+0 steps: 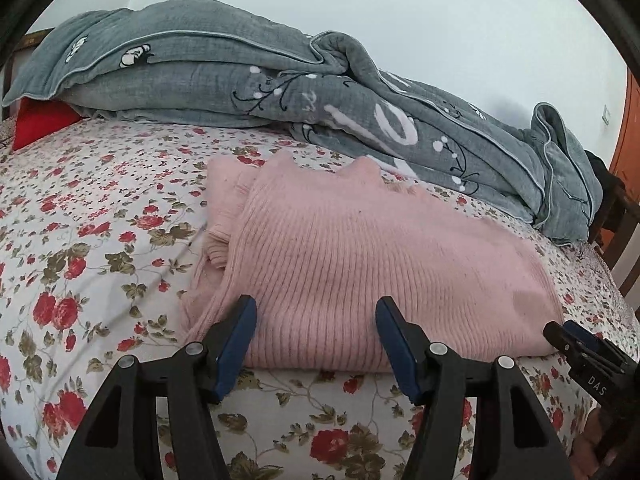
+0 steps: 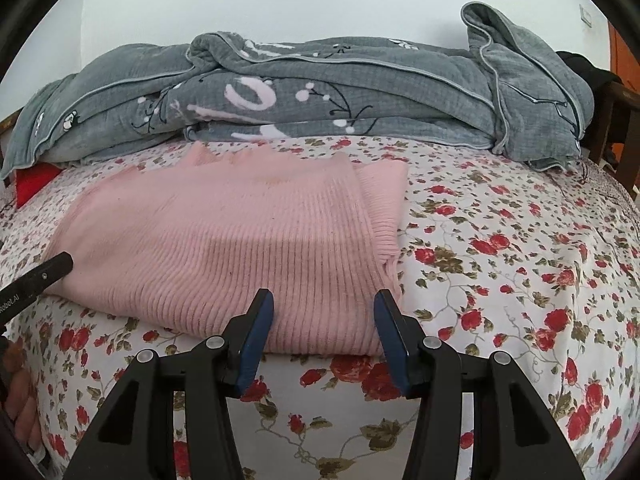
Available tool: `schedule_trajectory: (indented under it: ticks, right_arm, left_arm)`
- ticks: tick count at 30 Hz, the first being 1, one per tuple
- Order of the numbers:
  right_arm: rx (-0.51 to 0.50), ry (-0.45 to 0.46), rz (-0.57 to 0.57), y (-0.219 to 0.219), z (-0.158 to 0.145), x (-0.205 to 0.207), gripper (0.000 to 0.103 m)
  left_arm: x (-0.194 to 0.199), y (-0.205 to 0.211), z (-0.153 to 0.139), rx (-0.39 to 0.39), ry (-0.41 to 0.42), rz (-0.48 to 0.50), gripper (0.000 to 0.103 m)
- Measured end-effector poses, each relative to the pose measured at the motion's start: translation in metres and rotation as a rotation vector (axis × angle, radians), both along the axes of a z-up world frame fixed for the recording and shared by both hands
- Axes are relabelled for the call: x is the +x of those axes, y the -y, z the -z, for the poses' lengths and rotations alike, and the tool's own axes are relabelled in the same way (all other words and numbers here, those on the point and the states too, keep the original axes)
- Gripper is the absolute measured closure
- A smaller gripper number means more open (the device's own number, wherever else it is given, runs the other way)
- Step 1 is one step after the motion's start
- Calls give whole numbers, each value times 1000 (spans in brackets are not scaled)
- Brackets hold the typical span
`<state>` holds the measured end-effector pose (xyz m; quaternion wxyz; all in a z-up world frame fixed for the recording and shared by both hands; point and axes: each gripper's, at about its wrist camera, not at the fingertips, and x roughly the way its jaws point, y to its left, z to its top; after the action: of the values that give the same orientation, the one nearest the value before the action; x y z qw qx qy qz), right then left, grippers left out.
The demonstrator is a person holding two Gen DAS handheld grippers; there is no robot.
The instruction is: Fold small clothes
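Observation:
A pink ribbed knit sweater (image 1: 360, 264) lies folded into a rough rectangle on the floral bedsheet; it also shows in the right wrist view (image 2: 224, 240). My left gripper (image 1: 316, 312) is open at the near left end of the sweater, holding nothing. My right gripper (image 2: 324, 304) is open at the near right end, also holding nothing. The right gripper's tip shows at the right edge of the left wrist view (image 1: 568, 336), and the left gripper's tip at the left edge of the right wrist view (image 2: 60, 264).
A crumpled grey quilt (image 1: 280, 80) lies along the far side of the bed, also in the right wrist view (image 2: 320, 88). A red cushion (image 1: 40, 120) sits at the far left. A dark wooden frame (image 2: 612, 120) stands at the right.

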<state>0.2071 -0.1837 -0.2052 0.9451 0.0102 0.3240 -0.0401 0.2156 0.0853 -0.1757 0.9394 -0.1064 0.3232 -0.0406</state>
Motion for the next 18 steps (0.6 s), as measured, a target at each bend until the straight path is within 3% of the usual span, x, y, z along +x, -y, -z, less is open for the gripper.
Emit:
schedule_trajectory:
  ticks: [18]
  right_arm:
    - [32, 33, 12, 5, -3, -6, 53]
  left_arm:
    - [-5, -7, -1, -40, 25, -36, 43]
